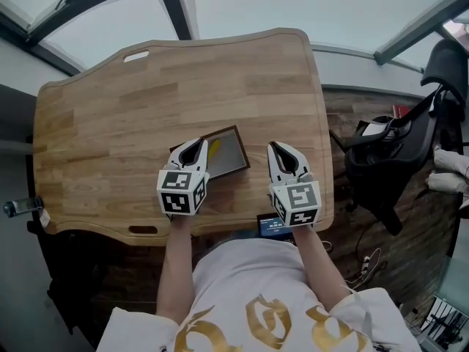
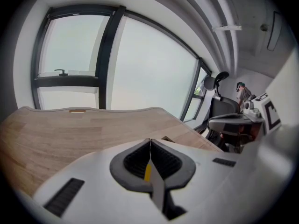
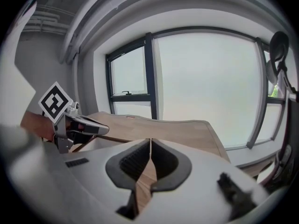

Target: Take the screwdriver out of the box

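A shallow dark-rimmed box (image 1: 229,156) with a grey floor lies on the wooden table (image 1: 146,116), near its front middle. A yellow screwdriver (image 1: 213,150) lies along the box's left side. My left gripper (image 1: 197,145) hovers over the box's left edge, just beside the screwdriver, with its jaws shut and nothing held. In the left gripper view a yellow sliver of the screwdriver (image 2: 147,171) shows through the slit behind the closed jaws of the left gripper (image 2: 150,141). My right gripper (image 1: 276,147) is to the right of the box, jaws together and holding nothing.
A small dark device with a lit screen (image 1: 272,226) lies at the table's front edge by my right hand. A black office chair (image 1: 388,160) stands off the table's right side. The table has a handle slot (image 1: 136,56) at its far left.
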Tool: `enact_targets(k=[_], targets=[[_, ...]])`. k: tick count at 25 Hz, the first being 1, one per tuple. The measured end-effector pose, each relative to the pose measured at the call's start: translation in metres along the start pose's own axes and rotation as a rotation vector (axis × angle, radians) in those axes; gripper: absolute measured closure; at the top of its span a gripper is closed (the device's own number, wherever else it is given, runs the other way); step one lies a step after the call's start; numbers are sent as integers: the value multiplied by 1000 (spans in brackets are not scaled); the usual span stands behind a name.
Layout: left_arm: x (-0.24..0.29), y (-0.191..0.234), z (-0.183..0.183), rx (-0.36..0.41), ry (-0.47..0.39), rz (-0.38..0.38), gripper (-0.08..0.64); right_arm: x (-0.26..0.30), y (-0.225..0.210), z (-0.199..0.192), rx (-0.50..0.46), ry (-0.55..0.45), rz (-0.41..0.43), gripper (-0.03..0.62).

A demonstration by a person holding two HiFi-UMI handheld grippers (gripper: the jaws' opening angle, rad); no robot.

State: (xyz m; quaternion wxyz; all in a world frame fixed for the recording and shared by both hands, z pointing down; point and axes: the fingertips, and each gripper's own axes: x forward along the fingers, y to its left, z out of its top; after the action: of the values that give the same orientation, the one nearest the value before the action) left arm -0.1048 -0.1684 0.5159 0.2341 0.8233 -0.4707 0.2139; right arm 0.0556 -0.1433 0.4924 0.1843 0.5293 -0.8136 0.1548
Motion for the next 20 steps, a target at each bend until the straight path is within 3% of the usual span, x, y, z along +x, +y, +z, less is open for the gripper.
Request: enact_targets(k=[9, 17, 20], targets=[[17, -4, -32, 72, 169, -39, 545, 22, 2, -10, 17, 42, 36, 558], [25, -12, -45, 117, 270, -69, 545, 35, 0, -11, 17, 59, 53, 558], [29, -15, -53, 103, 316, -78, 545, 38, -1, -15, 33, 69, 60, 558]])
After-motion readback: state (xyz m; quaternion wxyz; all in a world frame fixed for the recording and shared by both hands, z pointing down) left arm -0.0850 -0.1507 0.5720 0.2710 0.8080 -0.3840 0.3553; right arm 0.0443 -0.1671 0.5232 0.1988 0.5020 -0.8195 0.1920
